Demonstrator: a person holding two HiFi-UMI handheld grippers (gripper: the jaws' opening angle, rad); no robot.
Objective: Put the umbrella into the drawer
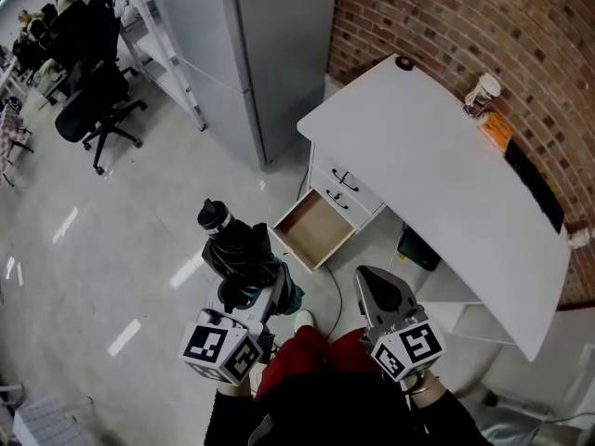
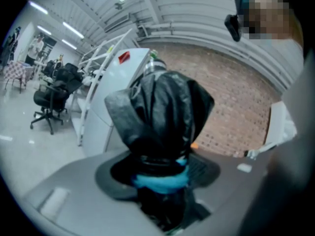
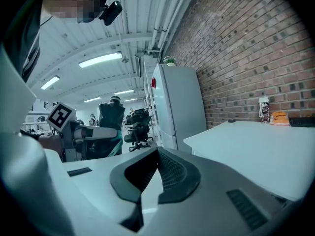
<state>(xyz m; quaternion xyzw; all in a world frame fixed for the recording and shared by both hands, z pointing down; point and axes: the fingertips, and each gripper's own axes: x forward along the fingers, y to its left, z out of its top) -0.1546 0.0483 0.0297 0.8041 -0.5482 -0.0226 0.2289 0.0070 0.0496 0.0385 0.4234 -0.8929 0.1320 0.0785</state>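
**Q:** Where is the umbrella?

**A:** Outside the drawer, just to the drawer's left in the head view, off the floor. It is black, folded and banded in teal.

**Q:** What is the condition of the left gripper?

**A:** Its jaws pinch the umbrella at the teal band, and the bundle stands up out of them.

**Q:** And the right gripper?

**A:** Its jaws are pressed together with nothing between them. It sits near the drawer's front, on the side opposite the umbrella.

**Q:** What is the drawer's condition?

**A:** Pulled open from the white desk, with its interior bare.
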